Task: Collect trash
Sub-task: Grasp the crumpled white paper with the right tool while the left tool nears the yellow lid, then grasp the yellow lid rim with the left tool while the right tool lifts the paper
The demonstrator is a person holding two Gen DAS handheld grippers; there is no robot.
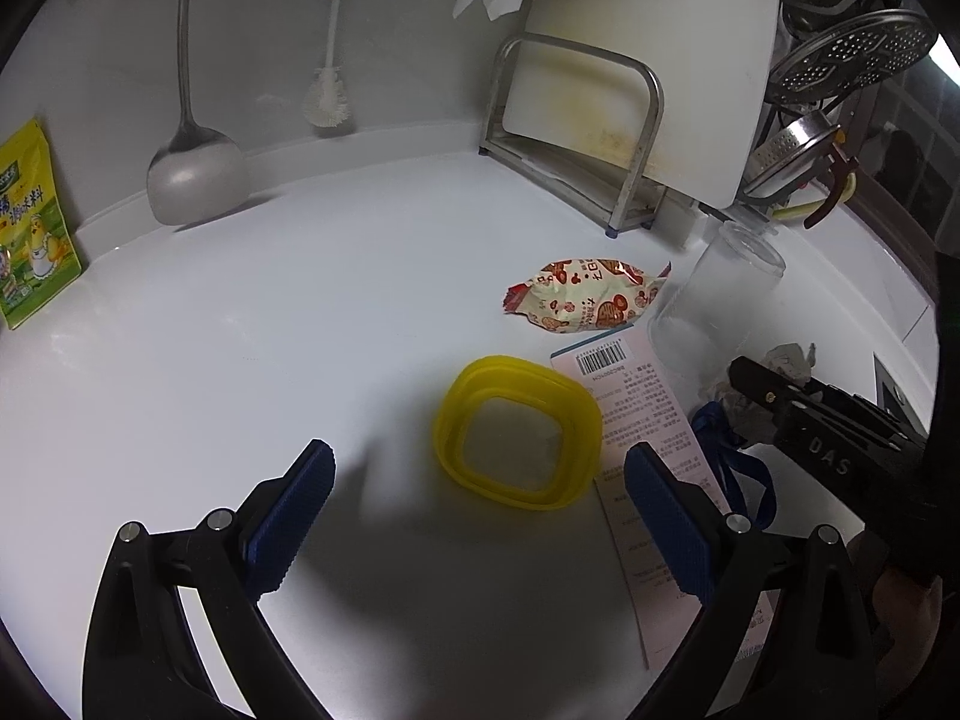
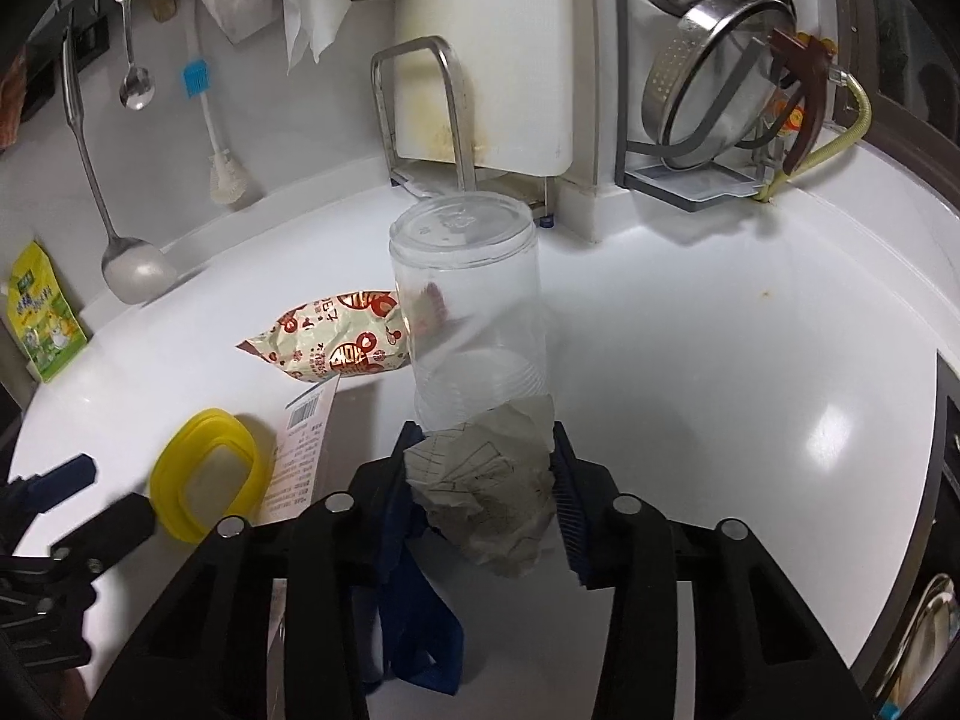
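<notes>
A crumpled grey-white paper wad point(image 2: 486, 480) sits between the blue pads of my right gripper point(image 2: 486, 438), which is shut on it just above the white counter point(image 2: 690, 360). In the left wrist view the same wad point(image 1: 786, 360) shows at the right gripper's tip. A red-patterned snack wrapper point(image 1: 585, 300) lies behind a pink printed slip point(image 1: 642, 408) with a barcode. My left gripper point(image 1: 480, 456) stands open with nothing between its fingers, over a yellow-rimmed lid point(image 1: 447, 432). A blue strap point(image 2: 420, 630) lies under the right gripper.
A clear plastic jar point(image 2: 468, 300) stands upside down right behind the wad. A cutting board in a metal rack point(image 1: 636, 96), a ladle point(image 1: 192, 168) and a brush point(image 1: 330, 96) line the back wall. A green packet point(image 1: 33, 228) leans at far left; a dish rack point(image 2: 720, 120) is at right.
</notes>
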